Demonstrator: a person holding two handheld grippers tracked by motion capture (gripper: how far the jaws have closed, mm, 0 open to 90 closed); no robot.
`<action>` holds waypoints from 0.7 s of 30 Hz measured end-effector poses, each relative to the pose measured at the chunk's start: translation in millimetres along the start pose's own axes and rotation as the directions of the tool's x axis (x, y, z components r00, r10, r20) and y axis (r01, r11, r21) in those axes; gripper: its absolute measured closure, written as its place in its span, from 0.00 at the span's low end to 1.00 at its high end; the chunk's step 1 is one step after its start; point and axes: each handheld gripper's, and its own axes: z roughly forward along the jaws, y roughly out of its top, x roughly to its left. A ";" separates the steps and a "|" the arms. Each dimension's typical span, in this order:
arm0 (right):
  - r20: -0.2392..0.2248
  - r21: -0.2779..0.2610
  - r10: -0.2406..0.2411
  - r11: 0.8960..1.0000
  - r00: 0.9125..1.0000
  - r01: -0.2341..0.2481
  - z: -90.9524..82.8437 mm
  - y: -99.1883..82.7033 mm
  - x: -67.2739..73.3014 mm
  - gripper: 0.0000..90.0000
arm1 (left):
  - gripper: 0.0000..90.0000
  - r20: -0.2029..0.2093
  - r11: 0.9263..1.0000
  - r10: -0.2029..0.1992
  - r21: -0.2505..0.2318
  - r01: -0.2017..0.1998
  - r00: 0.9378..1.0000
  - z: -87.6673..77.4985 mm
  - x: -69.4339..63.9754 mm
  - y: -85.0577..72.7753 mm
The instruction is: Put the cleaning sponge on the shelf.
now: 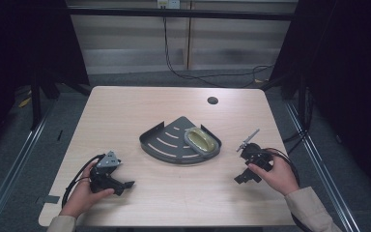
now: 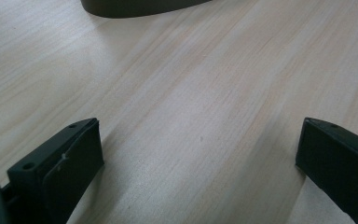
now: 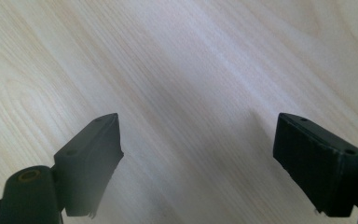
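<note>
Item 1, tabletop (image 1: 125,111): one, pale wood grain, with one round dark hole (image 1: 212,100) near its far edge.

Item 2, tray (image 1: 166,145): one, dark grey, fan-shaped with a curved near rim and slotted floor, set at the middle of the tabletop. In the left gripper view only a strip of its dark curved rim (image 2: 140,7) is seen, at the top edge.

Item 3, oval dish (image 1: 202,140): one, grey-rimmed with a yellowish inside, lying on the right part of the tray and reaching its right edge. It is seen in the high view.

Item 4, left tongs (image 1: 125,185): one pair, held in the left hand (image 1: 84,193) on the near left of the tabletop, well apart from the tray. In the left gripper view (image 2: 198,154) the jaws are spread wide, released, with bare wood between them.

Item 5, right tongs (image 1: 242,178): one pair, held in the right hand (image 1: 278,175) on the near right, apart from the tray. In the right gripper view (image 3: 198,149) the jaws are likewise spread, released, over bare wood.

Item 6, cables: one is seen trailing from each pair of tongs in the high view.
</note>
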 end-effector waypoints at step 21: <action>0.036 -0.053 -0.014 0.998 0.999 0.016 11.5 -25.8 -7.5 0.17 | 0.00 -0.001 1.000 0.003 -0.001 -0.003 1.000 0.0 0.2 0.0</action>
